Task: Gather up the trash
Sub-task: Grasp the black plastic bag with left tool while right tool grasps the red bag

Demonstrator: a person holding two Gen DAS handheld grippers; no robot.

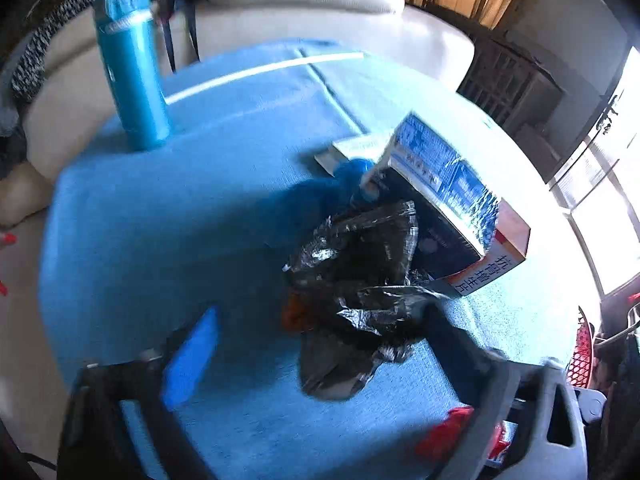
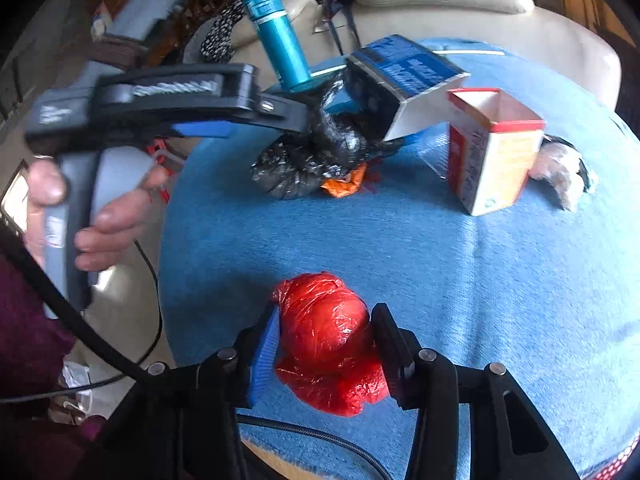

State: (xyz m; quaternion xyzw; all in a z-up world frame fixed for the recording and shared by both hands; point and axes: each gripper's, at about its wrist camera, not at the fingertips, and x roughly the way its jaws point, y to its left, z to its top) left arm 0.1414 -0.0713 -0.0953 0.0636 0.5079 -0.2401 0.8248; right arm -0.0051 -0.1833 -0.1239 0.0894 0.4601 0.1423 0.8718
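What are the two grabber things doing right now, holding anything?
Left gripper: jaws apart around the black plastic bag, not visibly pinching it.
Right gripper: closed on the red plastic wad, both pads against it.

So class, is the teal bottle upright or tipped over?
Upright: the teal bottle stands on its base on the blue cloth, cap uppermost.
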